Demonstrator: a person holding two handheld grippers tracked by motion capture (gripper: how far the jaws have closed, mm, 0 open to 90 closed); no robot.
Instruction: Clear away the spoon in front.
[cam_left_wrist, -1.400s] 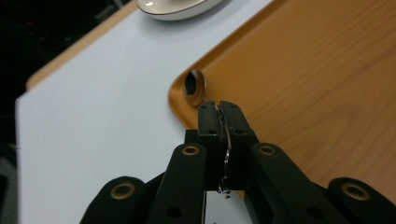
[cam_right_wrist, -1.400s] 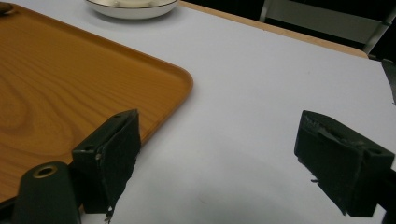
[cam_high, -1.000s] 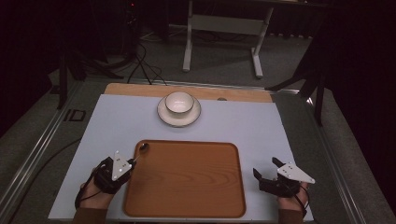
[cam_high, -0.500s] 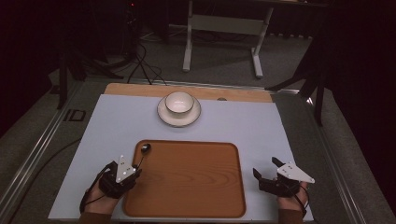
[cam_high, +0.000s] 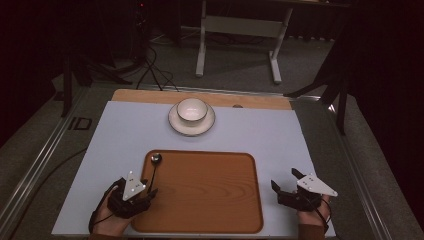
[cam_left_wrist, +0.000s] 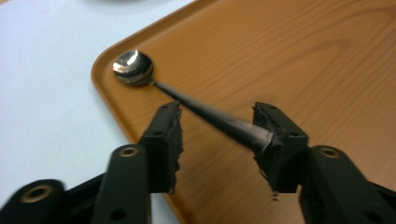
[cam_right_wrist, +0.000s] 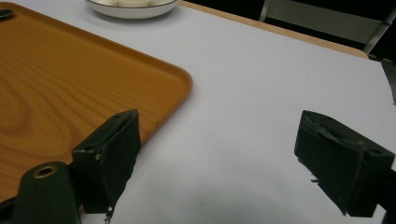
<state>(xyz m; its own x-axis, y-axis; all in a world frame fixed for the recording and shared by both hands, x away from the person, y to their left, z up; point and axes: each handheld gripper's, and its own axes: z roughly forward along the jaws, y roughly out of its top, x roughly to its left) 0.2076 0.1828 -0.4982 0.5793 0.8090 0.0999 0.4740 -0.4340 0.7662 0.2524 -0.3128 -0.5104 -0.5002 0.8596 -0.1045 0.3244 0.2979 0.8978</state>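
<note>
Your table (cam_high: 125, 135) carries a wooden tray (cam_high: 210, 200) at the near middle, and a white bowl (cam_high: 192, 110) on its saucer (cam_high: 175, 122) sits well apart at the far side, so nothing there is at risk yet. Your right gripper (cam_high: 287, 180) rests to the right of the tray with its jaws wide apart and nothing between them. The trouble, if any, lies with your left gripper (cam_left_wrist: 217, 135) at the tray's near left corner: its jaws have just been opening, they now stand about half apart, and the spoon (cam_left_wrist: 135, 70) lies between them on the tray, bowl end toward the far left corner. In the left gripper view the handle tip looks to be leaning against the right-hand pad (cam_left_wrist: 275, 144) while the other pad stands clear of it. If you pull that gripper away sideways, I judge the pad could drag the handle and swing the spoon, or tip it over the tray's low rim onto the table. Draw back along the handle's line instead.
</note>
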